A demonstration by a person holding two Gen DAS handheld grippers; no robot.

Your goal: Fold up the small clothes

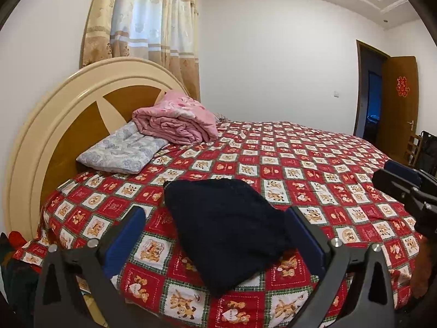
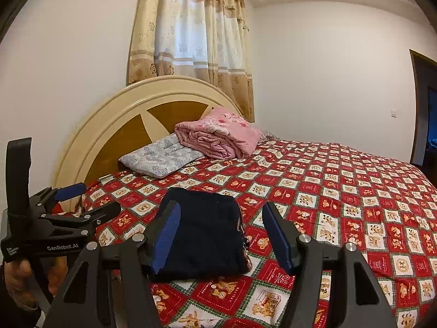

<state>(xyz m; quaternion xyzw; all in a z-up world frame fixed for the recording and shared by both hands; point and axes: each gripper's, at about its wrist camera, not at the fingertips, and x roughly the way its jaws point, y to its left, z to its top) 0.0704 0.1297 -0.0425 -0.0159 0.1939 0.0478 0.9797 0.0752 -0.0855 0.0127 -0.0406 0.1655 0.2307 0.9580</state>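
The dark folded garment (image 1: 226, 232) lies on the teddy-bear bedspread (image 1: 314, 169), with the left gripper (image 1: 218, 235) and right gripper (image 2: 221, 235) both spread, gripping nothing.

A: What lies under the folded dark garment (image 2: 202, 235)?

B: Cannot tell; its near edge sits behind the right gripper's (image 2: 221, 235) fingers.

A: And the other tool?

B: In the left wrist view the right gripper is cut by the frame's right edge. The red decoration on the door (image 1: 402, 86) is too small to read.
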